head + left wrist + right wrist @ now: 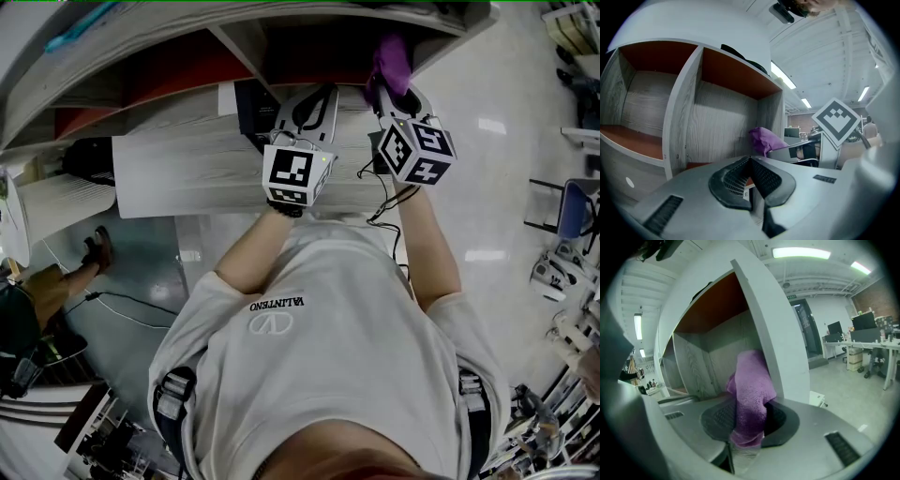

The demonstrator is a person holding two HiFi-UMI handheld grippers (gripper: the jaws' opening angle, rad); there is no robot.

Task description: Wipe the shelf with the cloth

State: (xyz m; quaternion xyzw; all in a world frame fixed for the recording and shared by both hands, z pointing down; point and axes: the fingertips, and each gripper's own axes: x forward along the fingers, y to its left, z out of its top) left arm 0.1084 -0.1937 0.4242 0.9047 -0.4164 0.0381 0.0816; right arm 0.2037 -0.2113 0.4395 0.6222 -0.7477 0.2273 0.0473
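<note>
Cloth (750, 394), purple and fuzzy, is pinched between the jaws of your right gripper (747, 425). The jaws are clamped on its lower part, and the rest stands up in a loose bunch above the pads.

You hold it at the mouth of the right-hand compartment of the shelf (701, 362), just in front of the front edge of the pale side panel (780, 338). From this view you cannot tell whether the fabric touches the panel. That compartment has grey wood-grain walls and an orange-brown ceiling.

From the head view, the cloth (392, 64) pokes up past the right gripper (386, 92), in under the shelf's top board.

Your left gripper (750, 169) is just beside the right one and points into the same compartment. Its jaws are pressed together at the tips with nothing held between them.

Its camera sees the cloth (764, 139) low at the right of the opening, near the side wall, with the right gripper's marker cube (836, 119) beyond it. A grey divider (682, 112) separates this compartment from the one to its left.

In the head view, the left gripper (314, 105) is level with the right. Your white T-shirt (319, 347) fills the lower frame above a glossy floor (506, 206).
</note>
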